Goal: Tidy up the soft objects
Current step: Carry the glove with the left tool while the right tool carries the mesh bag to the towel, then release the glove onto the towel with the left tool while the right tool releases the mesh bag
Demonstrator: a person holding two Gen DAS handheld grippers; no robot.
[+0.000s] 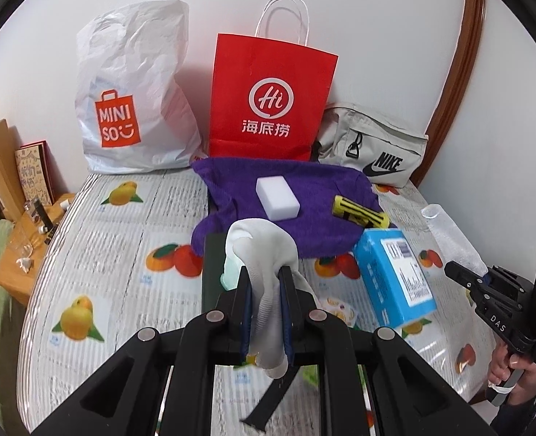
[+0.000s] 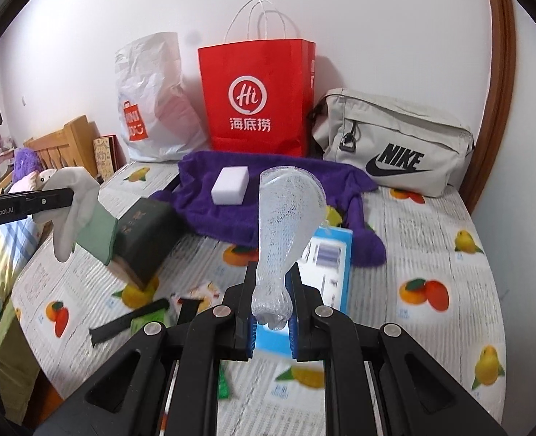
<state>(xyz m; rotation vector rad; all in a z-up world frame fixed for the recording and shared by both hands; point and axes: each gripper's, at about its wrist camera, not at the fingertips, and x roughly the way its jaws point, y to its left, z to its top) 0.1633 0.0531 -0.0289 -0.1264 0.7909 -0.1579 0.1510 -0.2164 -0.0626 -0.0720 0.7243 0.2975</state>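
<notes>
My left gripper (image 1: 265,277) is shut on a white sock with a pale green cuff (image 1: 264,250), held above the fruit-print tabletop (image 1: 122,239). The right wrist view shows the same sock (image 2: 75,210) hanging from the left gripper (image 2: 66,196) at the left edge. My right gripper (image 2: 271,283) is shut on a clear, bumpy soft sleeve (image 2: 286,218) that stands up between its pads. The sleeve (image 1: 449,239) and right gripper (image 1: 453,270) also appear at the right of the left wrist view. A purple towel (image 1: 304,232) lies behind, bearing a white sponge (image 1: 277,198) and a yellow-and-black piece (image 1: 360,212).
Against the wall stand a white MINISO bag (image 1: 133,101), a red paper bag (image 1: 271,98) and a beige Nike pouch (image 1: 373,149). A blue box (image 1: 395,276) and a dark green book (image 2: 148,232) lie near the towel. A black strip (image 2: 126,321) lies in front. A wooden shelf (image 1: 17,265) is left.
</notes>
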